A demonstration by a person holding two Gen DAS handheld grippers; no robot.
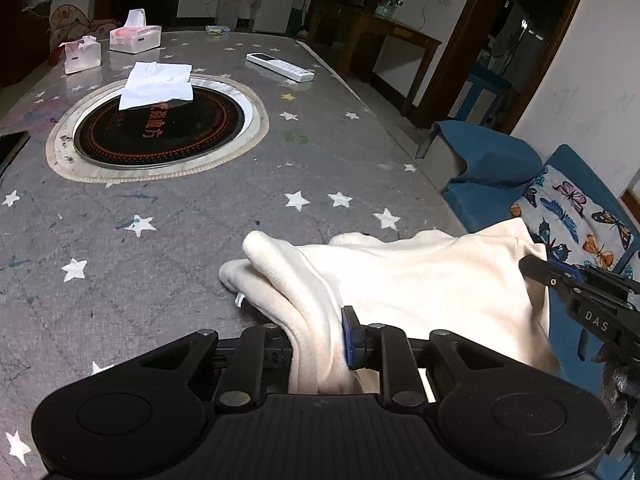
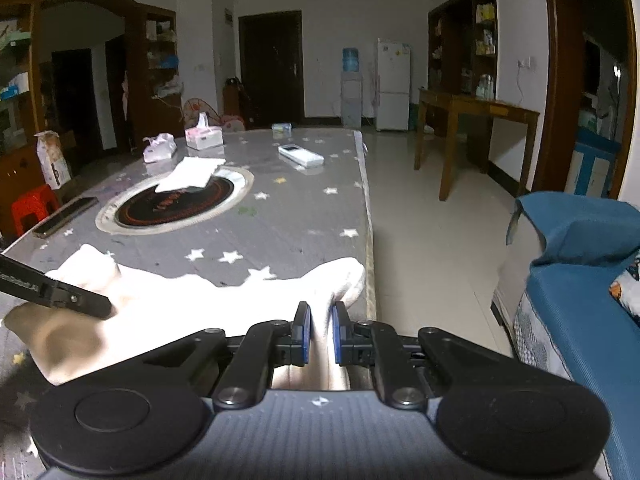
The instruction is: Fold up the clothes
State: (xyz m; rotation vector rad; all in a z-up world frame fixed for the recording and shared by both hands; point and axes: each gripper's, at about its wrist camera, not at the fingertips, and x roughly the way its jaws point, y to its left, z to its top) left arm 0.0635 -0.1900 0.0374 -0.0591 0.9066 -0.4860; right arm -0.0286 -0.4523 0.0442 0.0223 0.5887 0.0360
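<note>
Fabric fills the gap between my left gripper (image 1: 320, 344)'s jaws: they are clamped on a thick, bunched edge of the cream garment (image 1: 400, 280). My right gripper (image 2: 320, 334) pinches another edge of it between both blue pads, at the near right corner of the table (image 2: 280, 216). So I hold the garment at 2 points, its body sagging between them, part lifted, part resting on the star-print table cover, with 1 rounded end lying toward the left.

I judge this a carry-over or spread within a fold; which of the 2 I cannot tell. The next move calls for both grips keeping even tension so the edges travel together.

Farther out sit the round cooktop (image 1: 160, 132), a loose tissue (image 1: 158, 84), a remote (image 1: 280, 66) and 2 tissue packs (image 1: 134, 36).
</note>
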